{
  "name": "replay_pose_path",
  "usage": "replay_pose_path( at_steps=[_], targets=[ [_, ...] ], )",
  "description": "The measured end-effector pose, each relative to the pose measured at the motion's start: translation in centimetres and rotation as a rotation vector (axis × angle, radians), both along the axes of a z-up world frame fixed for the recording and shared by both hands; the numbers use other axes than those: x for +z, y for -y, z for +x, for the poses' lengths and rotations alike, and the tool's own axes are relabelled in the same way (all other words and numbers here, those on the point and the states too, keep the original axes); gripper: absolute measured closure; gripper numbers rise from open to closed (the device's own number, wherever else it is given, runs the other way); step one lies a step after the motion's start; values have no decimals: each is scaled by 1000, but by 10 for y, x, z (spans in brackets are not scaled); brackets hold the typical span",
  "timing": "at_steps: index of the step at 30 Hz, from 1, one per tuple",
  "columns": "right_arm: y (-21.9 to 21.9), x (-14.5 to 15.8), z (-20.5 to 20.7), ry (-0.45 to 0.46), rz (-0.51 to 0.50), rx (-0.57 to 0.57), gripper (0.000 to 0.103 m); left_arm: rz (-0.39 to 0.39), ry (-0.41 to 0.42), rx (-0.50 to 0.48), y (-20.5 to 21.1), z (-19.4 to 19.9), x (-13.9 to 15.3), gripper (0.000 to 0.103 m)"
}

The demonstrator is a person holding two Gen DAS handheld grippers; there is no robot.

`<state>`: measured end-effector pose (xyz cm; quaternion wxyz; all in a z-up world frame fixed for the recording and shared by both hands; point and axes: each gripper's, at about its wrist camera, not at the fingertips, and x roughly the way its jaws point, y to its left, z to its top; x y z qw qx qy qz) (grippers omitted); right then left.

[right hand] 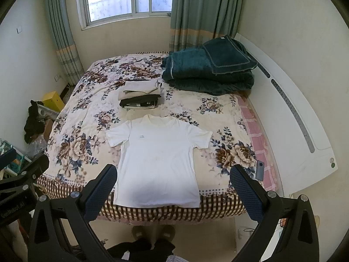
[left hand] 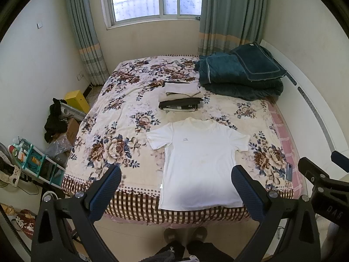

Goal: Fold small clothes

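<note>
A white T-shirt [left hand: 197, 161] lies flat and face up on the floral bed cover, its hem at the bed's near edge and collar pointing away; it also shows in the right wrist view [right hand: 158, 159]. Behind it sits a small stack of folded clothes [left hand: 181, 97], seen too in the right wrist view [right hand: 140, 95]. My left gripper [left hand: 176, 174] is open and empty, held above the near edge of the bed in front of the shirt. My right gripper [right hand: 173, 173] is open and empty at about the same height.
A folded dark teal blanket [left hand: 240, 74] lies at the bed's far right. A phone [right hand: 260, 170] rests on the pink strip at the bed's right edge. A white headboard [right hand: 294, 120] runs along the right. Boxes and clutter [left hand: 59, 122] fill the floor at left.
</note>
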<state>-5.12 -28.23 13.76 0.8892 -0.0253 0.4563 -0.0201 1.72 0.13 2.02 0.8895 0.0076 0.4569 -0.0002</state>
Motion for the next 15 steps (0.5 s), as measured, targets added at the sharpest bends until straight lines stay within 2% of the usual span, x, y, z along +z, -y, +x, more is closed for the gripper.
replay_pose_path(
  at_steps=[15],
  targets=[
    [-7,3,0,14,-5,-1,0,-4,18,13,-1,6,12,0]
  ],
)
